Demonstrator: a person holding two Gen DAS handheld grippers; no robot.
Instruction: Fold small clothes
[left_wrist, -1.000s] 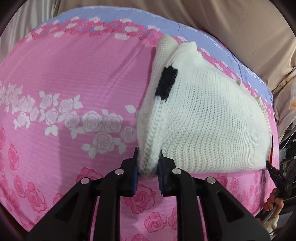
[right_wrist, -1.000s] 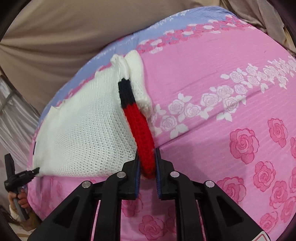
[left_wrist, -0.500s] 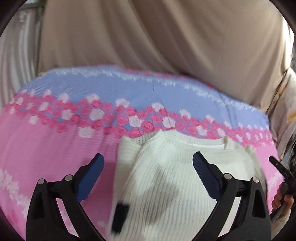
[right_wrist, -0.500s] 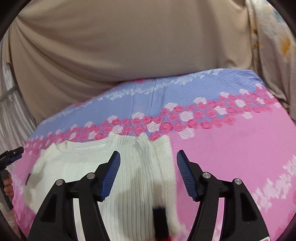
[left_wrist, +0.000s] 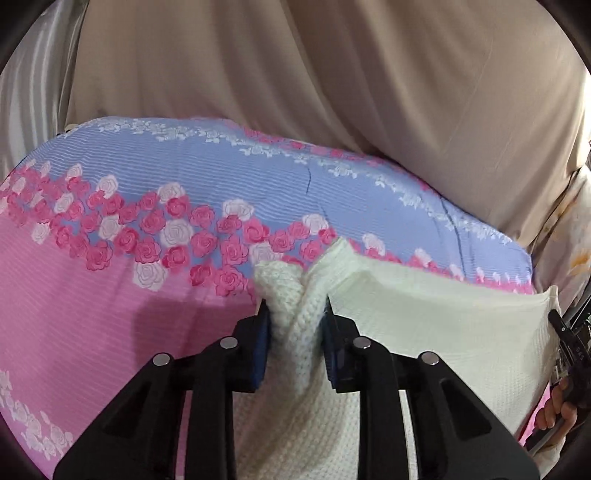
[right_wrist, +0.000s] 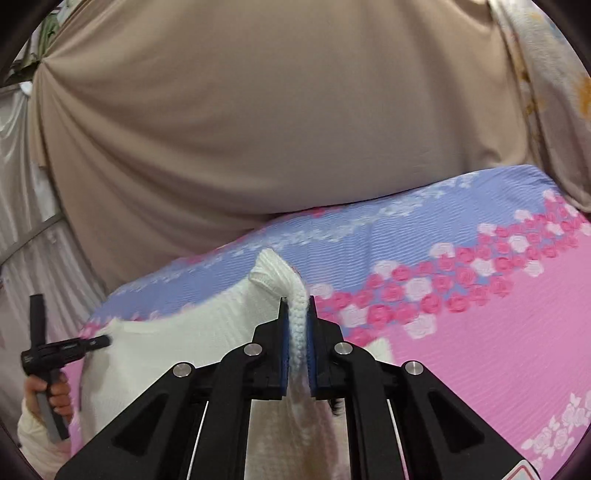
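Note:
A white knit sweater (left_wrist: 436, 332) lies folded on a pink and lilac rose-print sheet (left_wrist: 110, 314). My left gripper (left_wrist: 295, 317) is shut on a bunched ribbed fold at the sweater's far left corner. My right gripper (right_wrist: 297, 314) is shut on a ribbed white edge of the same sweater (right_wrist: 184, 343) at its far right corner. Each gripper shows in the other's view, the right one (left_wrist: 565, 332) at the sweater's right edge and the left one (right_wrist: 74, 345) at its left edge. The sweater's near part is hidden under the gripper bodies.
A beige cloth (left_wrist: 369, 92) hangs behind the sheet as a backdrop. A pale flowered curtain (right_wrist: 546, 74) hangs at the far right. The sheet's lilac band (right_wrist: 443, 221) runs along the far edge, with pink sheet (right_wrist: 498, 350) to the right of the sweater.
Both grippers let go of the sweater's near edge, opened and moved to its far end. They have now shut on the far corners. The camera views tilted up toward the backdrop.

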